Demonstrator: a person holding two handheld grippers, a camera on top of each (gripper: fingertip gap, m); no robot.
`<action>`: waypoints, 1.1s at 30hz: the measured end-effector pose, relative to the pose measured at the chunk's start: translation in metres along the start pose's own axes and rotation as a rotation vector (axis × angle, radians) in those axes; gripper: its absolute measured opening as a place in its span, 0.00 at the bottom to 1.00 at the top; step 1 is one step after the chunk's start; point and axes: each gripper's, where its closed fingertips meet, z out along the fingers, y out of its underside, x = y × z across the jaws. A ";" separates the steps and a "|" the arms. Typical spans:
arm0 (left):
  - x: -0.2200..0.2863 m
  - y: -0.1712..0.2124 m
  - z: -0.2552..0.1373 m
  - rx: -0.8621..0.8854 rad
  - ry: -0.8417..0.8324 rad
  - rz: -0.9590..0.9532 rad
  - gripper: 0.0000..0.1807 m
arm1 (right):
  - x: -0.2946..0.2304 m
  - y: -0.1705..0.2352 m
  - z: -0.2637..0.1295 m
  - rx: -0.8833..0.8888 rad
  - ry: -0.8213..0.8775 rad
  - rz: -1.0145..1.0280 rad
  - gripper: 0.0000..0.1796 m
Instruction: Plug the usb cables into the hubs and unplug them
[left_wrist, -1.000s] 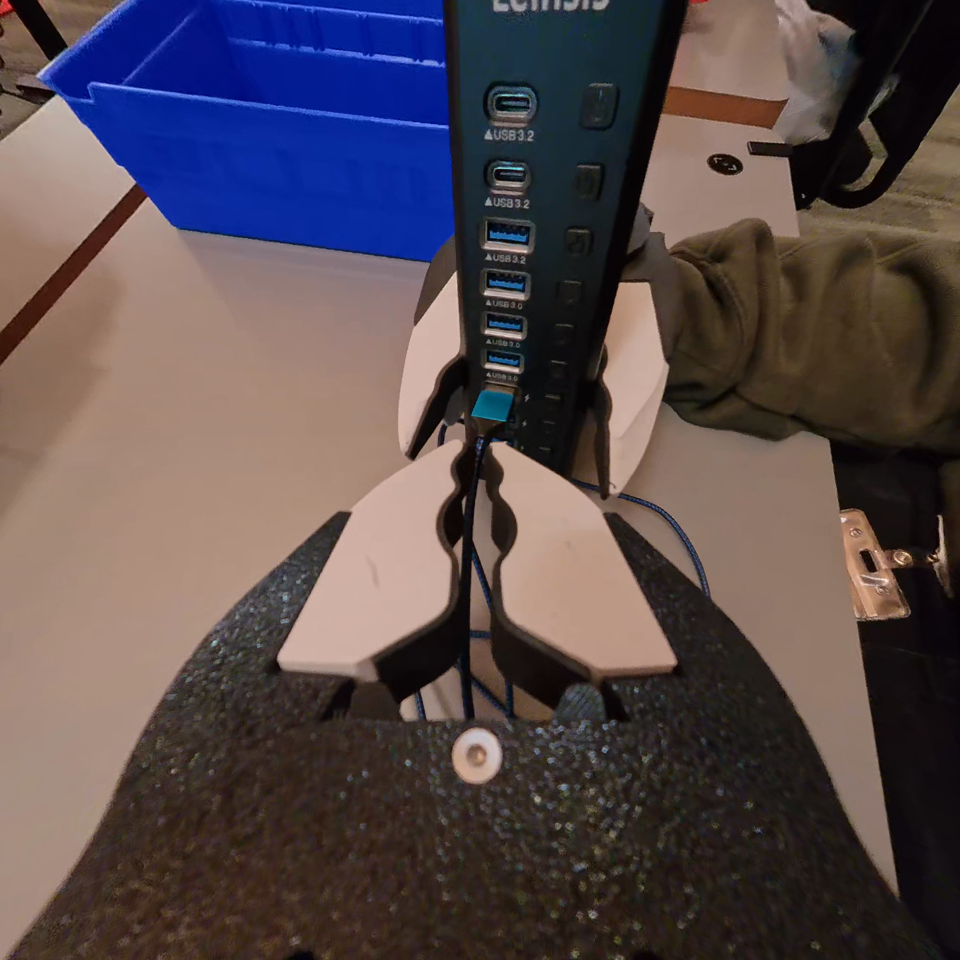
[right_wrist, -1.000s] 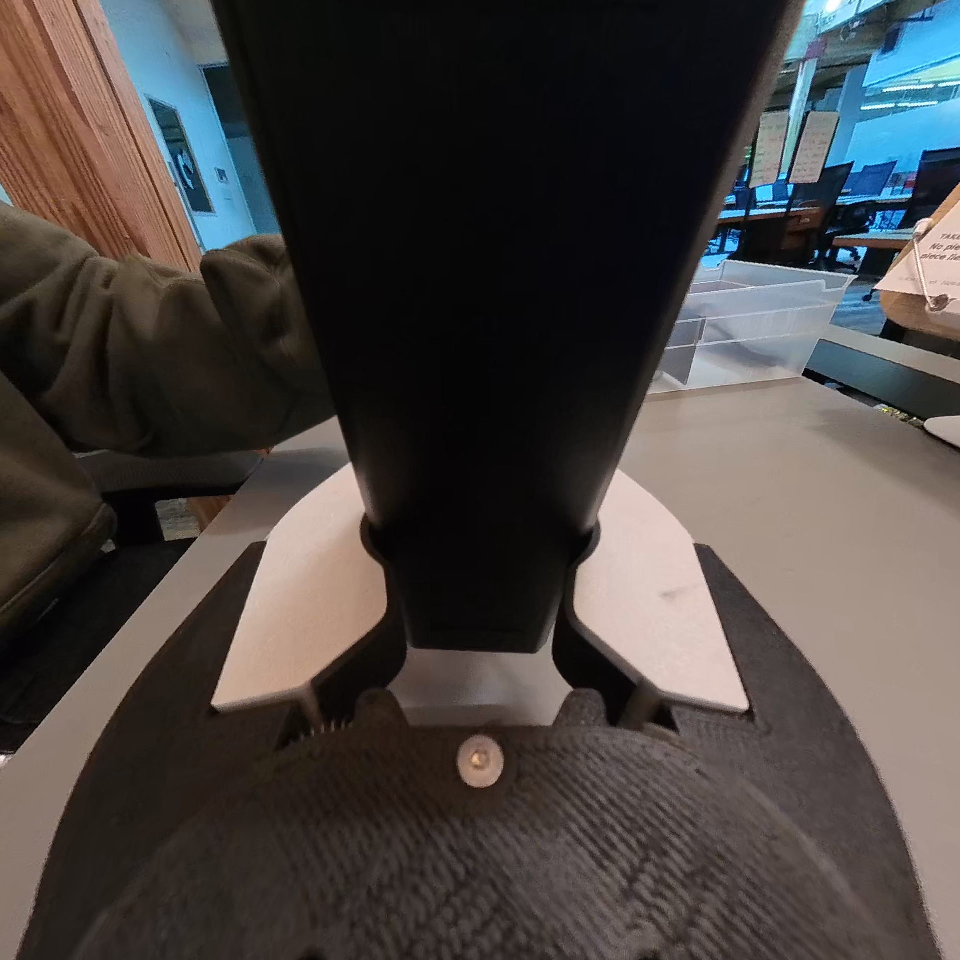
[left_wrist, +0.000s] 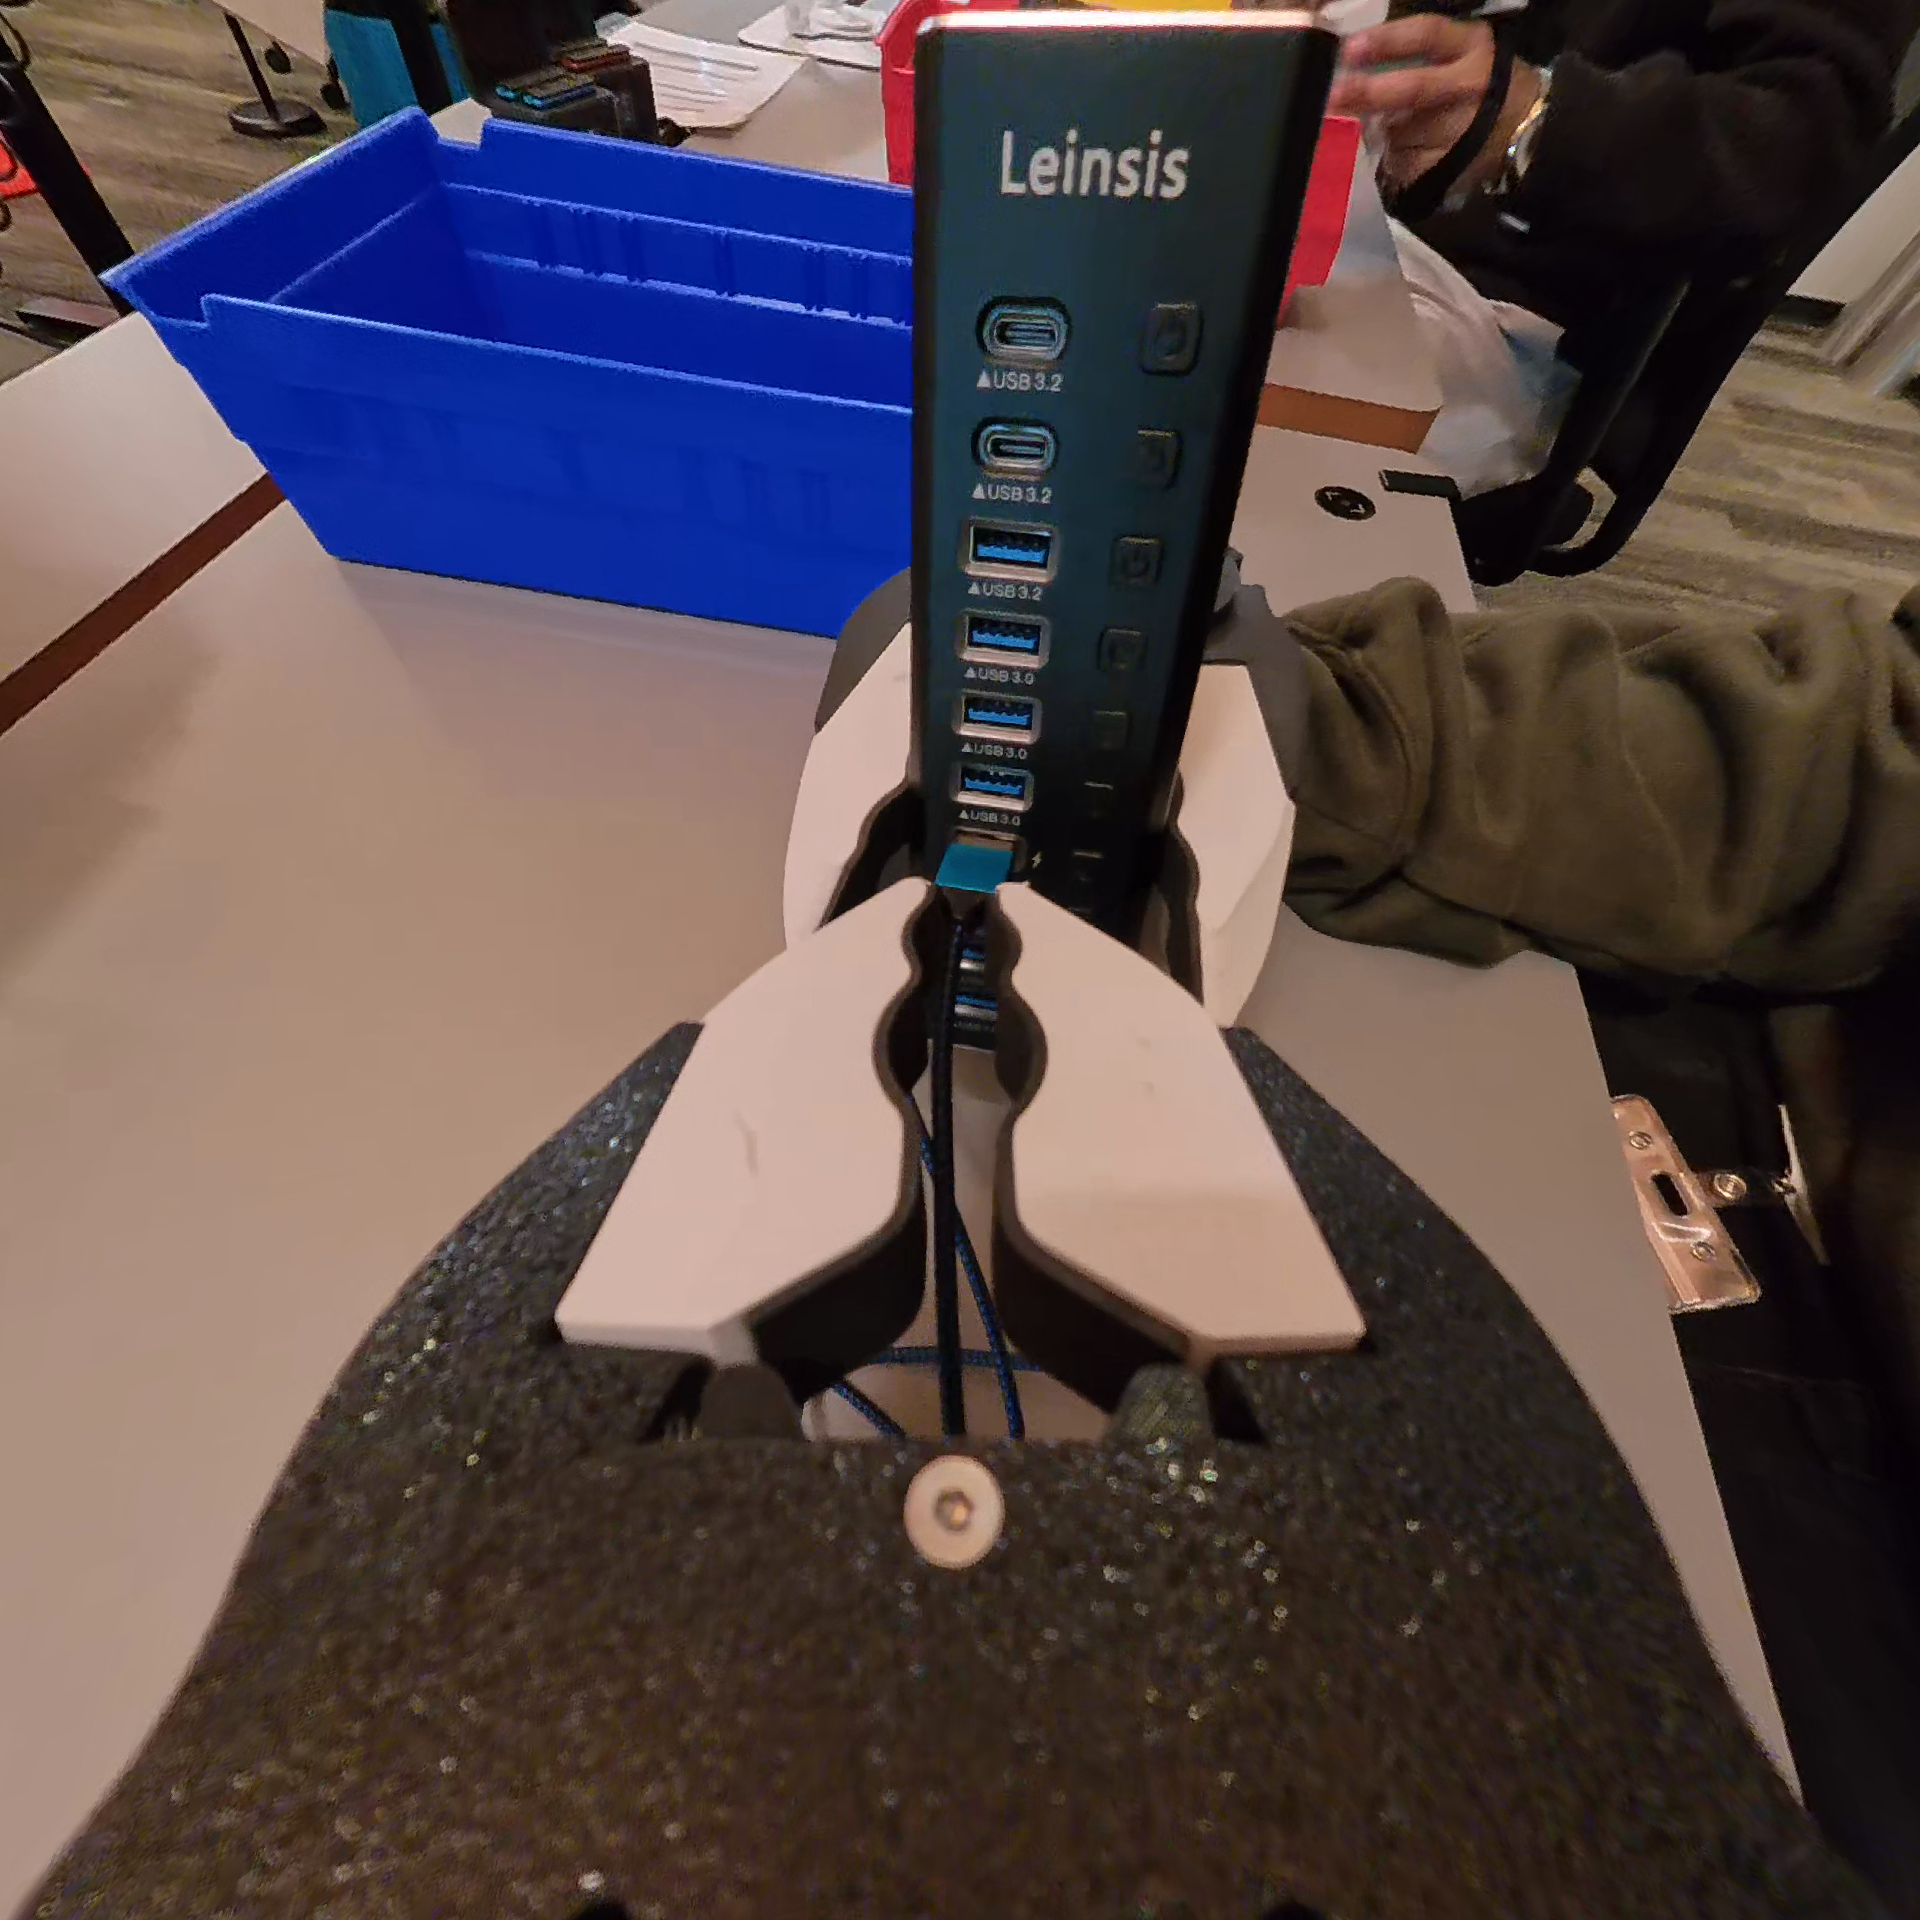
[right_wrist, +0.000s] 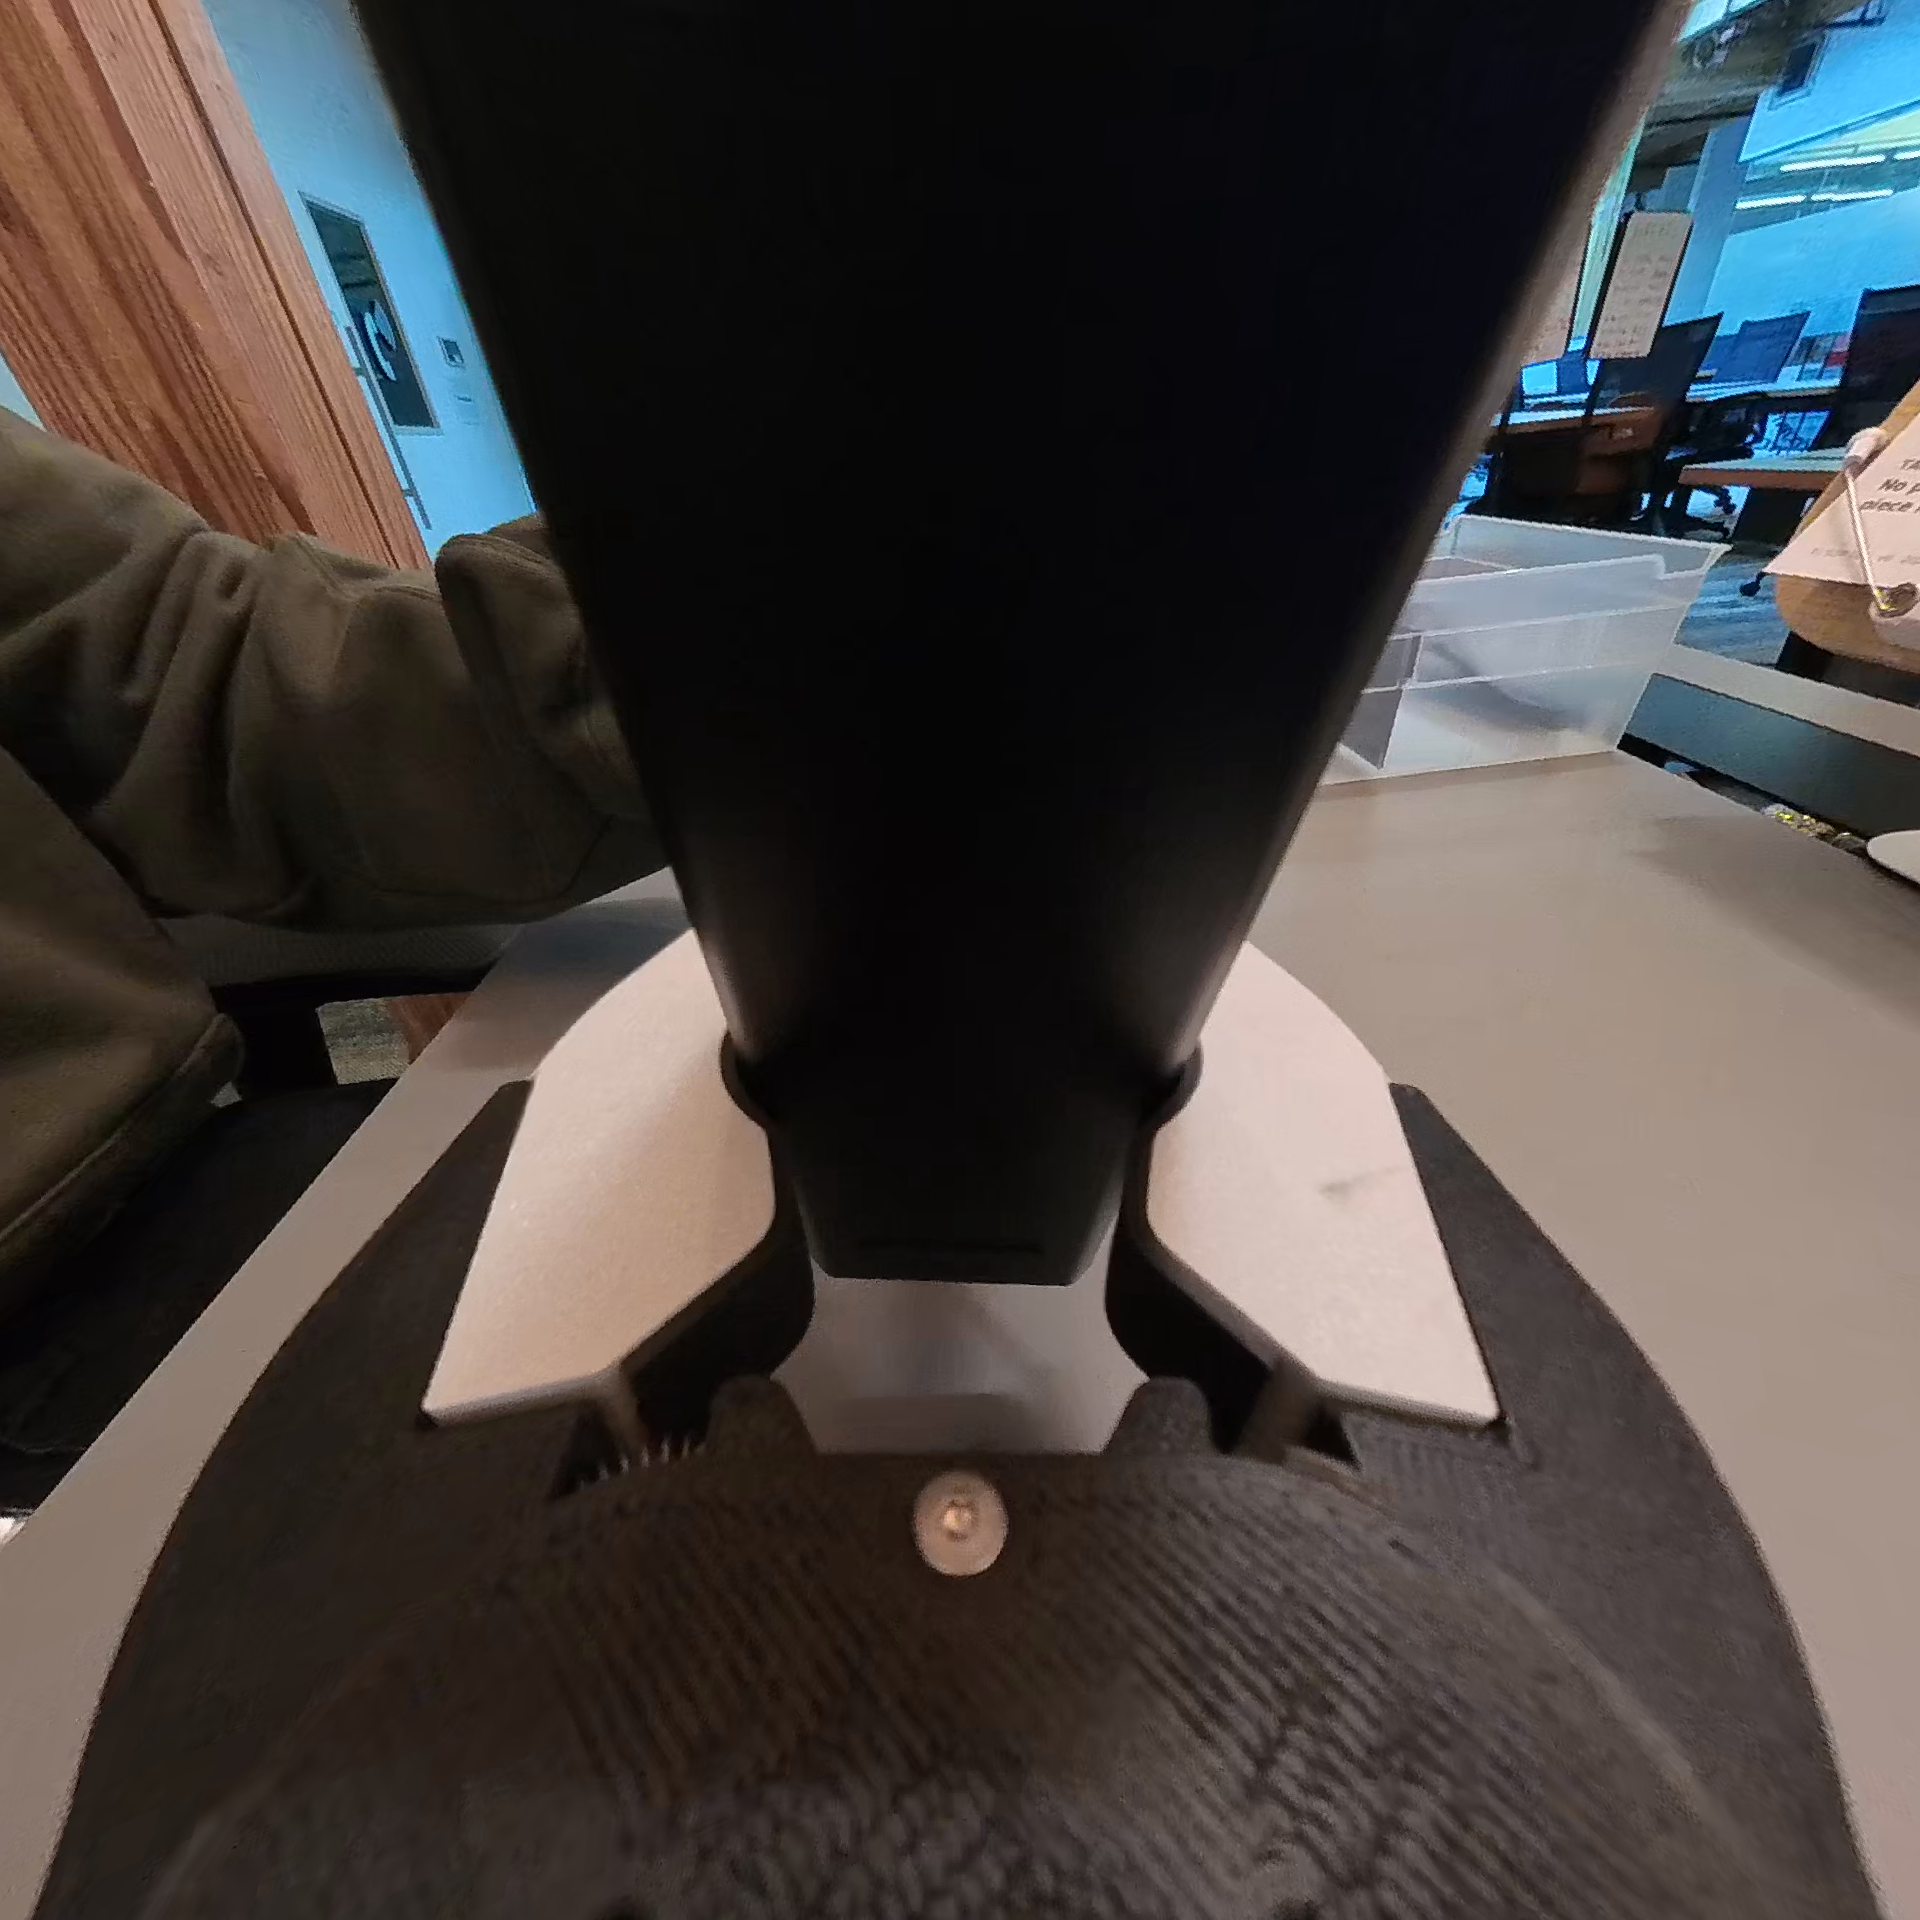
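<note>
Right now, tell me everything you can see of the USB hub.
The USB hub is a tall, dark bar with a smooth, metal-looking shell, held upright over the grey table. One column of ports runs down its front: two small oval ones on top, blue rectangular ones below, with a column of dark buttons beside them. The right gripper clamps its lower end from behind. A teal USB plug sits in a lower port, its braided cable running between the left gripper's fingers.

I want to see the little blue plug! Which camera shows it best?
The left wrist view: the blue plug sits at a port on the black hub, just past the left tongs. The right wrist view shows only the hub's dark back, hiding the plug.
</note>
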 end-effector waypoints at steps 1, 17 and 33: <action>0.000 0.000 0.000 -0.002 -0.002 0.003 0.04 | 0.000 0.000 0.000 0.001 0.002 -0.003 0.40; -0.002 0.001 -0.001 -0.010 -0.031 0.058 0.03 | 0.001 0.003 0.002 -0.023 -0.011 0.019 0.40; 0.015 -0.007 0.015 -0.007 0.013 0.143 0.00 | -0.001 -0.005 0.003 0.051 -0.008 0.016 0.40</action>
